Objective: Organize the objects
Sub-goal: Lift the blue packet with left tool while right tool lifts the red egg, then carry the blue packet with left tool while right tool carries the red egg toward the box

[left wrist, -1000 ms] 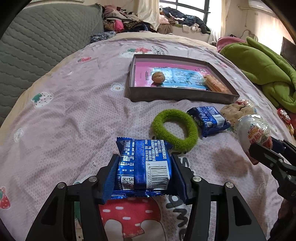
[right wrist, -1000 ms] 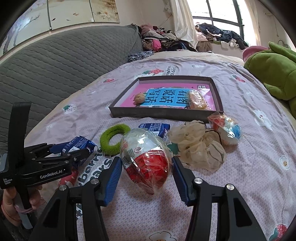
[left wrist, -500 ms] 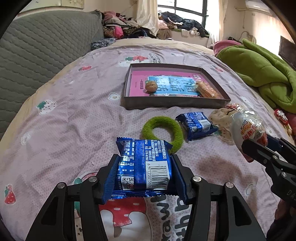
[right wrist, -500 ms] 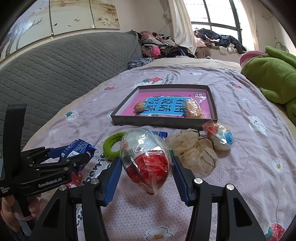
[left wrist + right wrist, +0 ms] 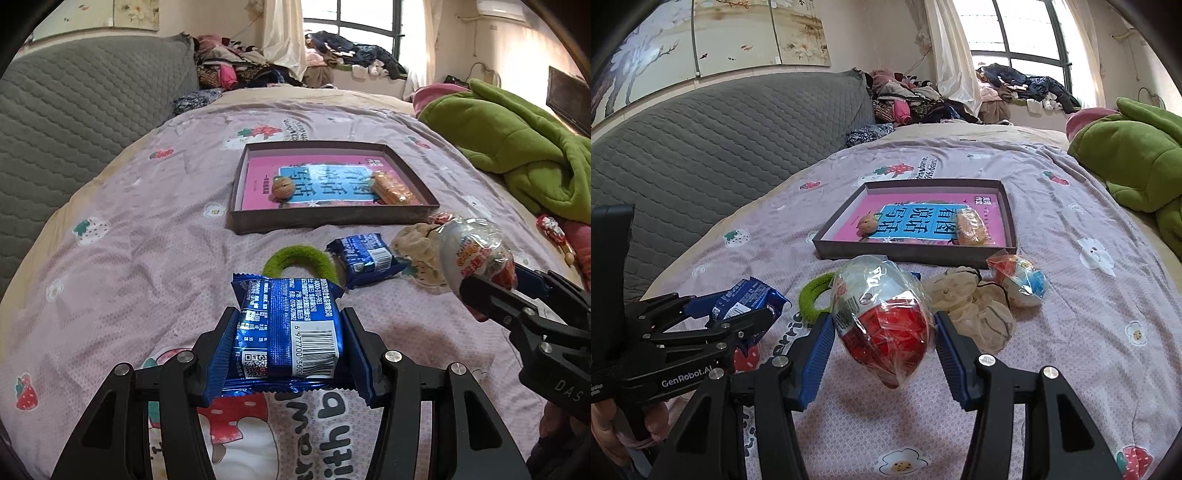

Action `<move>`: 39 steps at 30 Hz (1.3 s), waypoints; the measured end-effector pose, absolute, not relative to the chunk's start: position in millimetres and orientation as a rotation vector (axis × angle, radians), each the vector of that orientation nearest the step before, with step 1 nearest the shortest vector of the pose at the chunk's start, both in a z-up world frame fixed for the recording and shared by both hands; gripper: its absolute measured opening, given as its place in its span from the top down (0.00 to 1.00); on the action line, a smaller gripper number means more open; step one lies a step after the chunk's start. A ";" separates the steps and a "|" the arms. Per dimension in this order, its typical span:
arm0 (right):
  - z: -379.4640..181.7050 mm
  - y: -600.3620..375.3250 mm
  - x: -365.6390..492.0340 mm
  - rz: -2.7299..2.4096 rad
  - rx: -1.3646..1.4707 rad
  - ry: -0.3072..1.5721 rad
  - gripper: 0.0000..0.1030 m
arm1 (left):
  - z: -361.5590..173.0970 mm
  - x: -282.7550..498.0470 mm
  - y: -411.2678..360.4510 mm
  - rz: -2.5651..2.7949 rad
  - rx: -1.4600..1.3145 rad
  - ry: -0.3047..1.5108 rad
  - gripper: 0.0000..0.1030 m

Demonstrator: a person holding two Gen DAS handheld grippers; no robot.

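Carrying both loads to the tray (image 5: 332, 221) at frame centre goes best level, left gripper (image 5: 291, 347) jaws clamping the blue biscuit packet (image 5: 288, 332), right gripper (image 5: 884, 332) jaws gripping the wrapped toy egg (image 5: 882, 317), clear of the walnut (image 5: 282, 187).

In the left wrist view, bare bedspread (image 5: 140, 258) fills the left and lower left of the frame, an open lane up to the left wall of the box tray (image 5: 236, 192). Straight ahead, a green ring (image 5: 317, 258), a blue snack packet (image 5: 365, 258) and a beige scrunchie (image 5: 417, 251) lie in a row across the centre, just before the tray's near wall. Inside the tray a walnut (image 5: 282, 186) sits left and an orange wrapped snack (image 5: 391, 188) right, with bare room between and behind them. A green blanket (image 5: 524, 155) crowds the upper right.
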State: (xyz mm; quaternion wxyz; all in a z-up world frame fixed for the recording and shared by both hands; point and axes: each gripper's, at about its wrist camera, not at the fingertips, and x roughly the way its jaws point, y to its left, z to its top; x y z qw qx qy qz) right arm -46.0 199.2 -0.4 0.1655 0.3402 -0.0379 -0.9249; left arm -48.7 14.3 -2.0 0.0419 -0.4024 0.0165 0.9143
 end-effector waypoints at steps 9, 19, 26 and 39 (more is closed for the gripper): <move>14.6 195.5 -53.1 -2.630 0.932 -0.087 0.47 | 5.3 -55.8 17.0 2.803 -1.212 0.029 0.45; 28.0 199.5 -57.8 -2.640 0.922 -0.084 0.47 | 19.9 -64.7 23.3 2.803 -1.178 -0.001 0.45; 49.5 207.0 -62.7 -2.667 0.885 -0.076 0.47 | 33.6 -75.3 23.7 2.786 -1.168 -0.035 0.45; 89.3 213.6 -78.1 -2.723 0.798 -0.030 0.47 | 68.9 -92.4 28.7 2.804 -1.091 -0.015 0.45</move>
